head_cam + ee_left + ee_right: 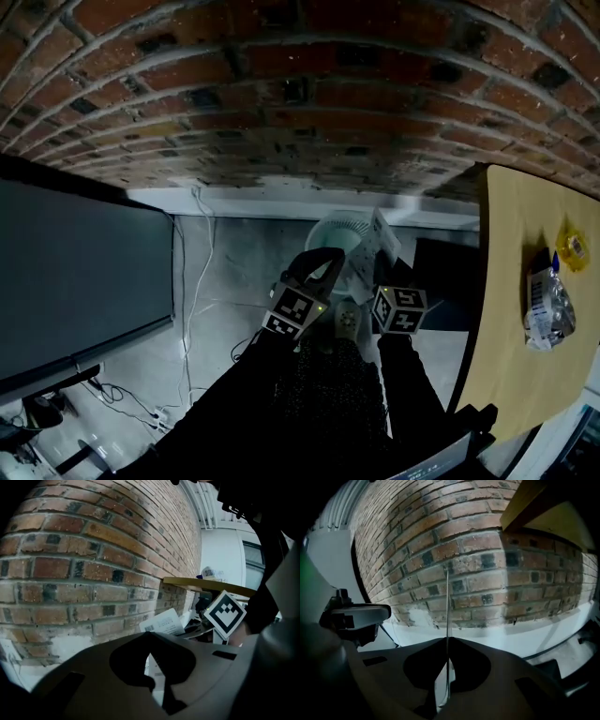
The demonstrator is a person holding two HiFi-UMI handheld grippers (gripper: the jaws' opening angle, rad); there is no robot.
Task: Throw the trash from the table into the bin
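A white bin (pixel 324 232) stands on the floor below the brick wall. My right gripper (pixel 373 274) is shut on a white printed card (pixel 382 238), which it holds just over the bin's right rim. In the right gripper view the card (pixel 447 606) shows edge-on, pinched between the jaws of my right gripper (pixel 446 641). My left gripper (pixel 322 257) hovers over the bin's left side. Its jaw tips meet with nothing between them (pixel 149 635), and past them I see the card (pixel 162 622). A crumpled clear wrapper (pixel 546 305) and a yellow piece (pixel 573 248) lie on the yellow table (pixel 511 375).
The table's near edge runs down the right of the head view, with a black box (pixel 441 267) on the floor beside it. A large dark panel (pixel 80 281) stands at the left. Cables (pixel 192 281) trail across the grey floor.
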